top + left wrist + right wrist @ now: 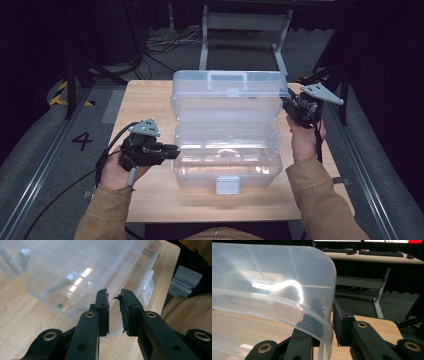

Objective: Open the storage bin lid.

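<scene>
With its lid (227,95) raised, the clear box (227,160) sits mid-tabletop (150,200); the right gripper (332,320) pinches the lid's edge between its jaws, likely propping it, while the left gripper's (115,312) narrow jaws stand empty against the base, seemingly steadying it.

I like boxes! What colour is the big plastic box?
See-through clear plastic box, with no colour; the high view shows it best.

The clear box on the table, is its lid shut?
No, the lid stands raised behind the box, its right edge between the right tongs.
</scene>
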`<control>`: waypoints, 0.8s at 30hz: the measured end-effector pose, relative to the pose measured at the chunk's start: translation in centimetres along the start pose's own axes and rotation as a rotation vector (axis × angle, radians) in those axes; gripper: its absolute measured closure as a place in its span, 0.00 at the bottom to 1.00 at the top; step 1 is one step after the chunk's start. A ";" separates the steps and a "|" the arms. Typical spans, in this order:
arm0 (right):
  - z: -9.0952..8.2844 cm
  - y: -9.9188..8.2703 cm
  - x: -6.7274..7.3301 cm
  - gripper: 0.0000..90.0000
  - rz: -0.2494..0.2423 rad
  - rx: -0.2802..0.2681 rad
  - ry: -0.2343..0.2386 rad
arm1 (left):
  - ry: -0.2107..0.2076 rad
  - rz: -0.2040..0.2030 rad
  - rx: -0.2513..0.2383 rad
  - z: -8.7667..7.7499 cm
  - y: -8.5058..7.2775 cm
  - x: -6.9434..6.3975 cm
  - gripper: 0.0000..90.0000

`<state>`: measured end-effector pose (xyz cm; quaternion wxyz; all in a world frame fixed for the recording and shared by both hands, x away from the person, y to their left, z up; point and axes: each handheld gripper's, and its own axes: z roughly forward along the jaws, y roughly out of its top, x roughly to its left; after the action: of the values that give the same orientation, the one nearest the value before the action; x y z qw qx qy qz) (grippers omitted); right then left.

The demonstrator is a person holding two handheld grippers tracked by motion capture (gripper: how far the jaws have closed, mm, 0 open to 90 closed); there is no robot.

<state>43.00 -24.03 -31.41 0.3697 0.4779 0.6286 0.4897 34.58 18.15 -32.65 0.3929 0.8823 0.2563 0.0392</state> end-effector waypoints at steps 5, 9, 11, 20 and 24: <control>0.3 0.2 -0.2 0.86 0.007 0.007 0.007 | -0.022 0.005 0.025 0.5 -0.4 -0.4 0.85; 0.5 0.4 -0.3 0.86 0.009 0.016 0.016 | -0.047 0.021 0.058 1.6 -0.7 -0.7 0.83; 0.6 0.5 -0.4 0.86 0.008 0.022 0.019 | -0.057 0.026 0.076 2.3 -0.9 -0.8 0.83; 0.9 0.7 -0.7 0.85 0.006 0.029 0.041 | -0.090 0.080 0.135 5.4 -1.0 -1.1 0.75; 1.0 0.7 -0.8 0.85 0.008 0.027 0.042 | -0.090 0.089 0.144 6.1 -1.1 -1.0 0.72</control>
<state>44.31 -24.46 -31.02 0.3480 0.4750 0.6406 0.4928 34.85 14.16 -37.52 0.3372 0.9197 0.2011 -0.0015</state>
